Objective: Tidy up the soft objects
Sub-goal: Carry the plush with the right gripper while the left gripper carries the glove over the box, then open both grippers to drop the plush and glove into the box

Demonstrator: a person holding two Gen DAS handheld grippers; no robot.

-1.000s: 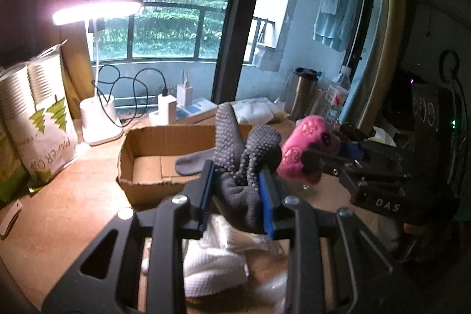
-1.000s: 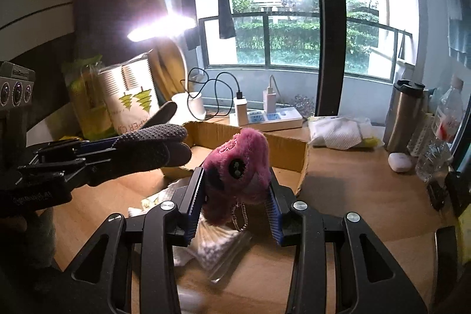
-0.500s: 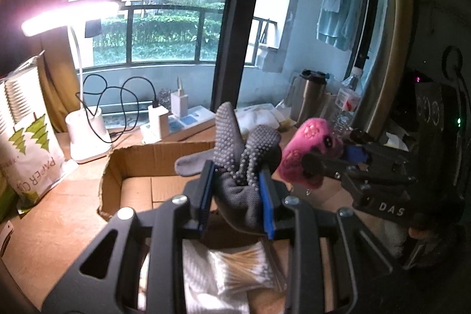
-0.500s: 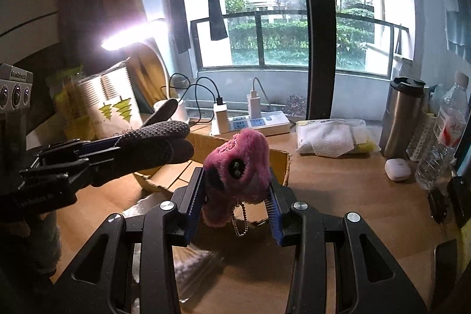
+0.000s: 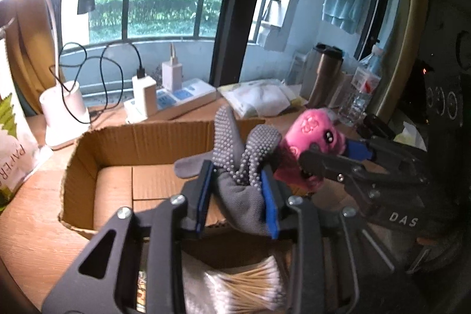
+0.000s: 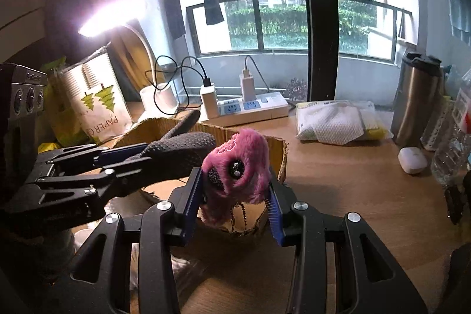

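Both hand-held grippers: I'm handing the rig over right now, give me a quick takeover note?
Left hand-held gripper: jaws have just been opening a little, grey dotted glove still between the pads, over the cardboard box.
Right hand-held gripper: shut on pink plush toy, at the box's right corner, keychain dangling.
Box on the wooden desk; its visible floor shows nothing inside.
Done: both soft items picked up and carried to the box.
Left: drop the glove and plush in, then check the bagged items near the front of the desk.
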